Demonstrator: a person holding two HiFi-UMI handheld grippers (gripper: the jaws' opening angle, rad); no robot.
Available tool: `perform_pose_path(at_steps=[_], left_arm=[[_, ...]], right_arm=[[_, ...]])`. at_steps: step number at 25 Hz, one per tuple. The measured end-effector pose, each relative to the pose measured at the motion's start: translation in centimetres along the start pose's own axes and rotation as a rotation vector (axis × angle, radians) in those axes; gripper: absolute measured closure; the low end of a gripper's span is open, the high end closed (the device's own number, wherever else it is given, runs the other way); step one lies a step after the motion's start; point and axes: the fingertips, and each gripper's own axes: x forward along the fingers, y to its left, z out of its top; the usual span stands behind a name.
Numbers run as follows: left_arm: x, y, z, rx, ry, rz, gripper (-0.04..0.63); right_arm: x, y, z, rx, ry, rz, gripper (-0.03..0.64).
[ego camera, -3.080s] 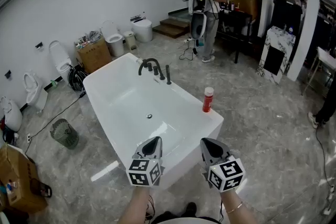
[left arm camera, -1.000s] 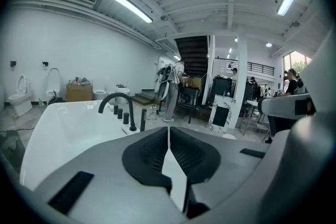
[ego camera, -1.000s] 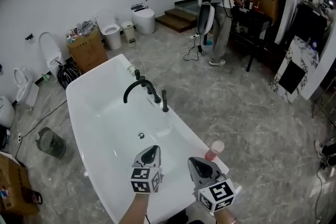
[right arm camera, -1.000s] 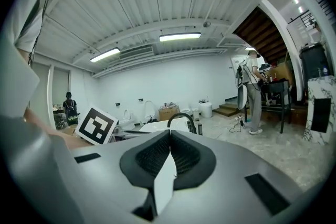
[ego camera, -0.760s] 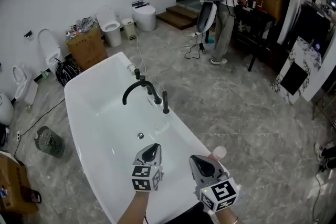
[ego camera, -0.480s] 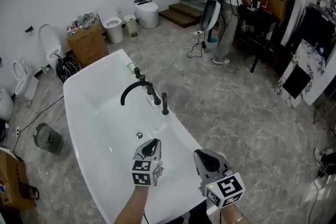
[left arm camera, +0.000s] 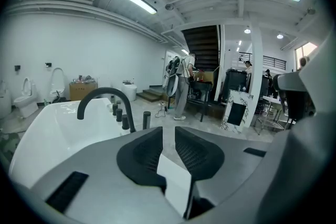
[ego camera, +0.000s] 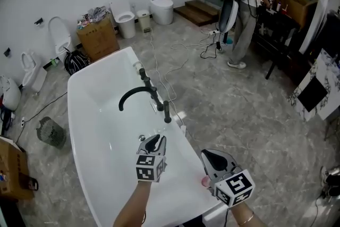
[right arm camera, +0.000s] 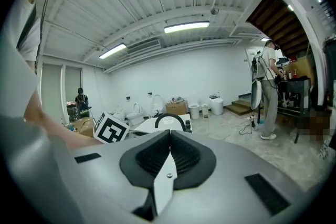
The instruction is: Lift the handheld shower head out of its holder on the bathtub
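Note:
The handheld shower head (ego camera: pixel 167 111) is a black upright stick in its holder on the white bathtub's (ego camera: pixel 90 82) right rim, next to the black arched faucet (ego camera: pixel 137 96). My left gripper (ego camera: pixel 155 139) hovers over the tub just short of it, jaws opening with a narrow gap and nothing between them. In the left gripper view the shower head (left arm camera: pixel 146 119) stands ahead and left of the left gripper (left arm camera: pixel 168 131). My right gripper (ego camera: pixel 208 154) is over the rim further right, shut and empty; in its own view the right gripper (right arm camera: pixel 169 136) has its pads together.
A red bottle (ego camera: pixel 204 181) peeks out by the right gripper on the rim. A person (ego camera: pixel 249 2) stands at a dark table at the back right. Toilets (ego camera: pixel 125 18), a cardboard box (ego camera: pixel 98 37), floor cables (ego camera: pixel 175 61) and a wire basket (ego camera: pixel 50 132) surround the tub.
Both grippers have travelled forward along the tub toward the faucet and shower head. The left jaws have parted from shut. The red bottle is now mostly hidden by the right gripper.

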Motion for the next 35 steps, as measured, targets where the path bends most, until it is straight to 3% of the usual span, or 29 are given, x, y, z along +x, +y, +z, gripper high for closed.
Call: perform_pose_path(at_steps=[14,20,35], left_arm=[[15.5,3.8,-2.0,-0.026,0.045,0.1,0.45],[22.3,5.9,-3.4,-0.064,0.058,0.128,0.433],[33.5,10.1,-7.6,-0.042,0.132,0.171,0.399]], right_arm=[[9.6,-12.4,-3.1,0.036,0.051,0.098,0.611],[12.9,-16.6,-6.3,0.09,0.071,0.089,0.611],[17.6,-21.9,-12.6,0.118,0.127,0.07,0.611]])
